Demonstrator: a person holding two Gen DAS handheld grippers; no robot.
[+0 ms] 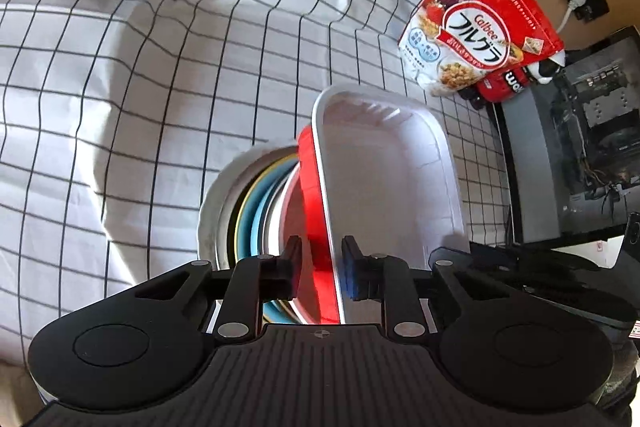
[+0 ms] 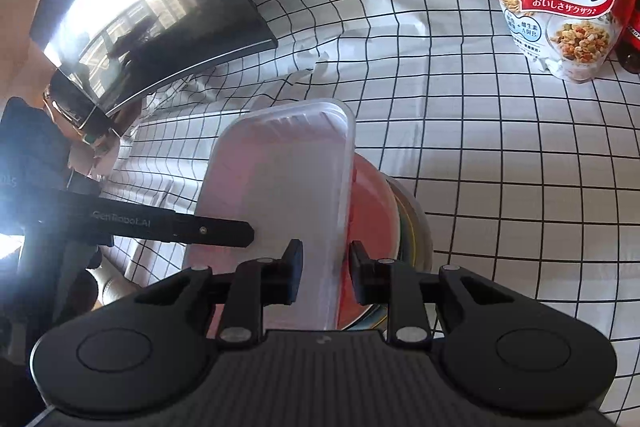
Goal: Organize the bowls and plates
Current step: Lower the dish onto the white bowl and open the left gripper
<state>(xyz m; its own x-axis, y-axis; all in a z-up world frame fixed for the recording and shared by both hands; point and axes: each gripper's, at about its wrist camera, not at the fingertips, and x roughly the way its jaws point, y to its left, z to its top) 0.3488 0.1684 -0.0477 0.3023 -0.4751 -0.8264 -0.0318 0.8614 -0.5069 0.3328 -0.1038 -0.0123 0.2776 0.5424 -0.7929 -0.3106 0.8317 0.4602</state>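
Left hand-held gripper (image 1: 320,273) clamps the red plate (image 1: 316,227) and white rectangular plastic tray (image 1: 384,167); right hand-held gripper (image 2: 326,273) clamps the tray's opposite rim.

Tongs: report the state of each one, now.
Left tongs: closed on the rims of the red round plastic plate and white rectangular plastic tray.
Right tongs: closed on the tray's rim.

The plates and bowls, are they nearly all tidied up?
Mostly, it seems. A white bowl already holds nested yellow, blue and red dishes, all stacked together. In hand now: the clear plastic tray at the end of the stack, with the left gripper and right gripper both closed on it. Left to do: let go once it sits snug. No other loose dishes show on the checked cloth.
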